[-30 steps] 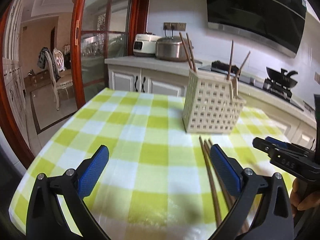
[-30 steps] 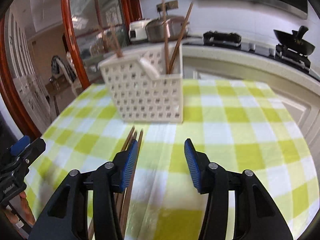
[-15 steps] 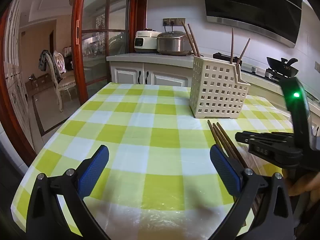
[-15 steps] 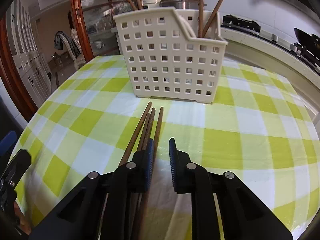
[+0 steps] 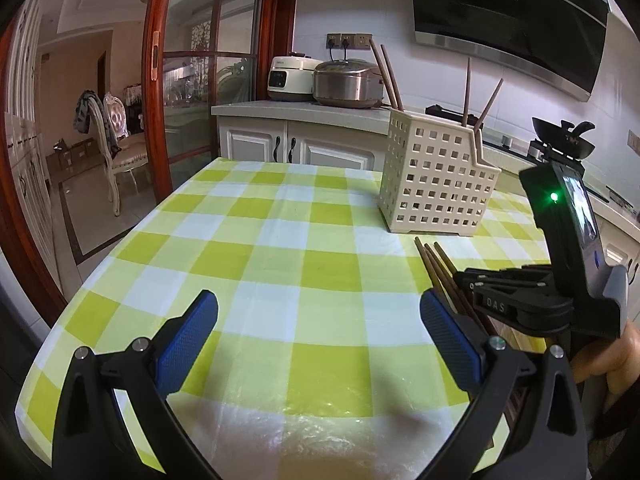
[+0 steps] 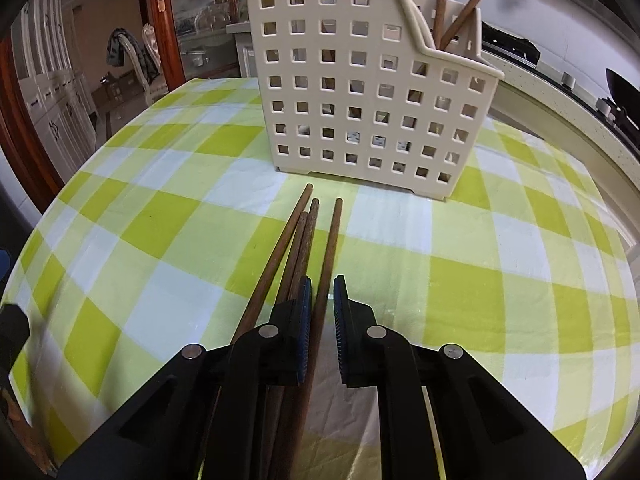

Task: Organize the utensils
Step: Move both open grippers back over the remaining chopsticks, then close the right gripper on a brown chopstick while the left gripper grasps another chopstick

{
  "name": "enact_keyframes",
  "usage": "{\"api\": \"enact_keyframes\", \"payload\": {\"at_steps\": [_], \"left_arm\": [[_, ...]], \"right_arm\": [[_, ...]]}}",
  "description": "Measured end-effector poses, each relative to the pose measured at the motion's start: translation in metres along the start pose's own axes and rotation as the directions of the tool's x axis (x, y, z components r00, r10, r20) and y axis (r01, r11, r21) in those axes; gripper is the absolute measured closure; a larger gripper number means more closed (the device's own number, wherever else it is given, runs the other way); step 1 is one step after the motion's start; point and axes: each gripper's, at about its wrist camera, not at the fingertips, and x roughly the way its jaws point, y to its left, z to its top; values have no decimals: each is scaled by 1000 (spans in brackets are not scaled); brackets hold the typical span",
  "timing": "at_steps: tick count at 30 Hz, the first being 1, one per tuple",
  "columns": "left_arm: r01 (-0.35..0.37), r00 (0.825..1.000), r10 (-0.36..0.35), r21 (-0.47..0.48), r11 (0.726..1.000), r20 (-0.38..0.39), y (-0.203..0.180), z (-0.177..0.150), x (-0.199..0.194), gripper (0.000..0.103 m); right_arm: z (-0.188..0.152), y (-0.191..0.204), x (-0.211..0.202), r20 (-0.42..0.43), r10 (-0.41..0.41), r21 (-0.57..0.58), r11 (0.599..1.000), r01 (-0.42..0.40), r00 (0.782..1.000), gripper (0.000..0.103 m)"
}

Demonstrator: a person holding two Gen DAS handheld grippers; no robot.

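Note:
Several brown wooden chopsticks (image 6: 298,240) lie side by side on the green-checked tablecloth (image 6: 168,216), pointing at a cream perforated utensil basket (image 6: 360,92) that holds more chopsticks upright. My right gripper (image 6: 322,292) is low over them. Its jaws are closing around the rightmost chopstick (image 6: 334,232), with a thin gap left at the right pad. In the left wrist view the right gripper (image 5: 466,280) reaches in over the chopsticks (image 5: 434,260) near the basket (image 5: 436,184). My left gripper (image 5: 320,304) hovers open above the cloth with nothing between its fingers.
The table edge curves close on the left and front. A kitchen counter with two rice cookers (image 5: 344,84) and a hob with a wok (image 5: 560,136) runs behind the table. A red-framed glass door (image 5: 188,92) stands to the left.
My right gripper came forward and down onto the lying chopsticks, and its jaws narrowed from wide apart to nearly together around one chopstick. The left gripper stayed open.

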Motion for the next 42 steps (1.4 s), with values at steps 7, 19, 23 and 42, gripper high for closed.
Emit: {"api": "enact_keyframes", "payload": {"at_steps": [7, 19, 23, 42], "left_arm": [[8, 999, -8, 1, 1000, -47, -6, 1, 8, 5], [64, 987, -55, 54, 996, -150, -51, 15, 44, 5], [63, 984, -49, 77, 995, -170, -64, 12, 52, 5], [46, 964, -15, 107, 993, -267, -85, 13, 92, 15]], "right_arm": [[-4, -6, -4, 6, 10, 23, 1000, -10, 1000, 97], [-20, -48, -42, 98, 55, 109, 992, -65, 994, 97], [-24, -60, -48, 116, 65, 131, 988, -80, 991, 97], [-33, -94, -58, 161, 124, 199, 968, -155, 979, 97]]}}
